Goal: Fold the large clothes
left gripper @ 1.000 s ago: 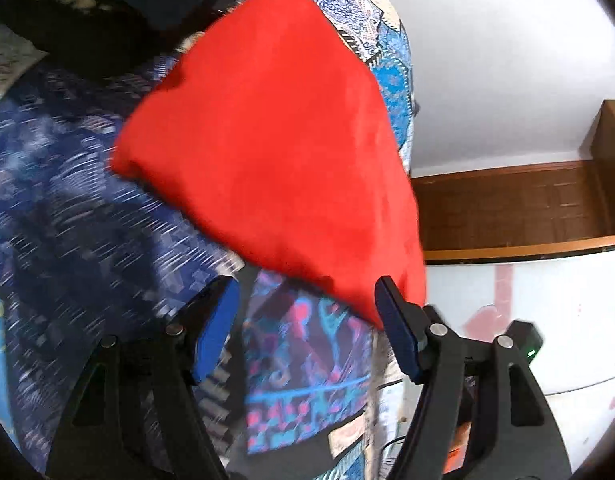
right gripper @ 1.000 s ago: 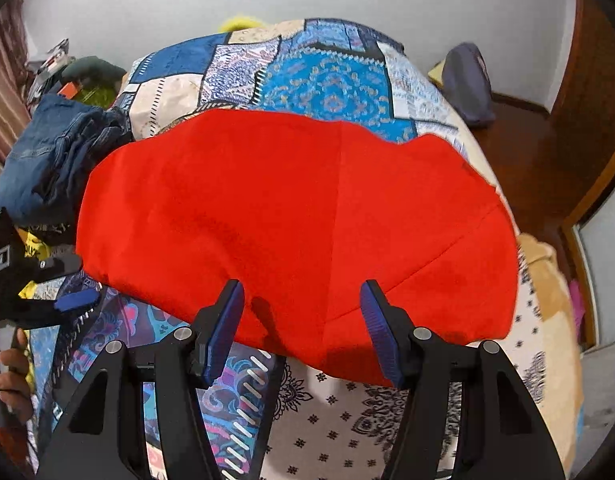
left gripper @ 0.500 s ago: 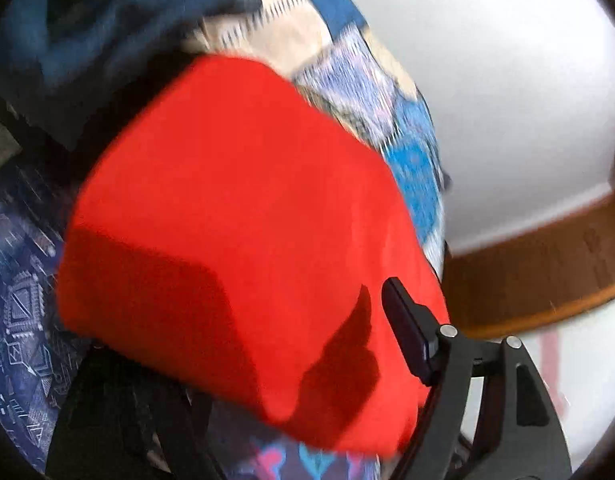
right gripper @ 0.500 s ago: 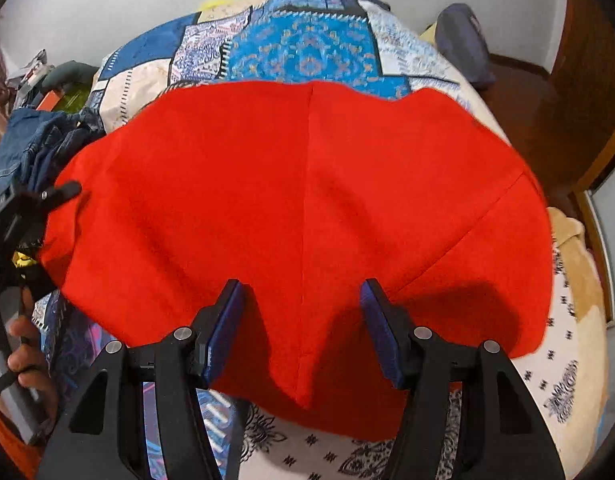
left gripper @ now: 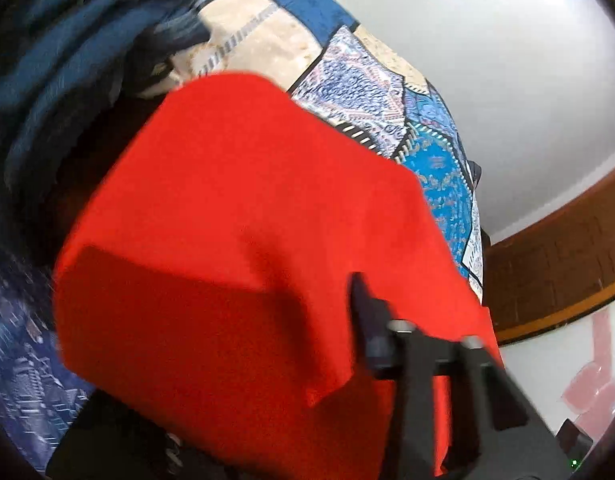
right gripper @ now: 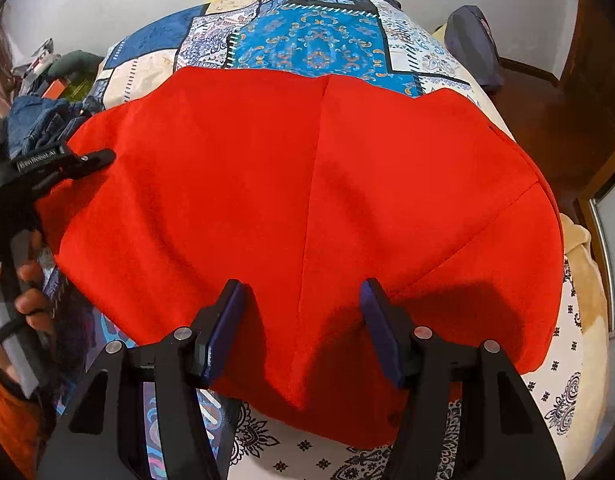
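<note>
A large red garment (right gripper: 307, 200) lies spread flat on the patchwork bedspread (right gripper: 307, 40), with a seam down its middle. My right gripper (right gripper: 301, 328) is open, its jaws over the garment's near edge on either side of the seam, holding nothing. My left gripper (right gripper: 87, 158) reaches in at the garment's left edge. In the left wrist view the red garment (left gripper: 247, 240) covers the left jaw, and only the right finger (left gripper: 367, 320) shows above the cloth, so I cannot tell its state.
A pile of blue jeans (right gripper: 39, 124) lies at the bed's left side; it also shows in the left wrist view (left gripper: 67, 60). A grey bag (right gripper: 471, 44) sits at the far right. A wooden door (right gripper: 587, 100) stands to the right.
The left gripper has moved from beside the garment to its left edge, and the cloth now lies over its left jaw. The right gripper has moved closer over the near edge.
</note>
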Tool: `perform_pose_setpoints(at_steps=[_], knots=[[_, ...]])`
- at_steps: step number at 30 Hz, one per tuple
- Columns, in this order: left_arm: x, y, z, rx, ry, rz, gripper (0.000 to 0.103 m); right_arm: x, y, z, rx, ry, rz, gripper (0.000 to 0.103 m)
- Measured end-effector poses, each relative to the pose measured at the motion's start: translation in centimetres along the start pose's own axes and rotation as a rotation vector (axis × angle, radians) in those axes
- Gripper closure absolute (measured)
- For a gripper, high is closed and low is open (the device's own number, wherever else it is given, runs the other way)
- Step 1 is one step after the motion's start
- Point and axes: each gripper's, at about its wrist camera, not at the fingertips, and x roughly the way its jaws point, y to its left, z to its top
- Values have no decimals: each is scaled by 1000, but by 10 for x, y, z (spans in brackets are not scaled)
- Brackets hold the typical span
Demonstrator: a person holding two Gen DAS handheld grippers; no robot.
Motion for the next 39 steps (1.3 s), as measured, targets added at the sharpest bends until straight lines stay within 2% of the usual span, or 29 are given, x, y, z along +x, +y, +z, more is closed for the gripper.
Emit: perform_pose_setpoints(at_steps=[2,4,6,8,11,13,15,17,20,23,26,28,29,31,35,38,39], knots=[[-17,-10,6,29,-30,4,87,-1,0,2,-2,9,-2,47],[-36,-17,10,44,-55,-17,89,-7,1,6,14,25,-2,47],[-61,-29,12,87,-105,-37,91,-16,4,11,36,20,11,47],[-97,-43,11,161,-193,-33,93,-28,12,18,38,-9,32,47],[-134,-56,13,258,-305,-1,97,-43,39,30,0,-60,78,47],[-163,-61,12,329,-392,43,98,-47,69,39,-57,-84,143,47],[-180,-60,12,357,-437,66,98,-42,96,43,-104,-86,183,47],[-198,-53,12,368,-475,94,98,-28,123,43,-152,-58,211,47],[-208,-47,11,400,-495,141,98,1,149,37,-181,23,310,47],[-195,-48,10,462,-470,205,98,27,156,28,-167,110,382,47],[-177,-55,9,492,-420,184,98,16,148,23,-158,92,374,48],[-171,-71,3,532,-414,150,98,-9,125,21,-134,18,349,47],[-170,-79,-2,551,-413,139,98,-18,114,20,-123,-12,331,47],[-167,-106,-16,632,-418,105,99,-41,76,14,-67,-92,221,47],[-152,-165,-53,837,-416,65,98,-60,8,-6,50,-135,54,47],[-118,-197,-93,988,-294,14,98,-66,-41,-29,188,-124,12,47],[-96,-202,-108,1019,-188,0,98,-68,-55,-37,228,-120,-2,47]])
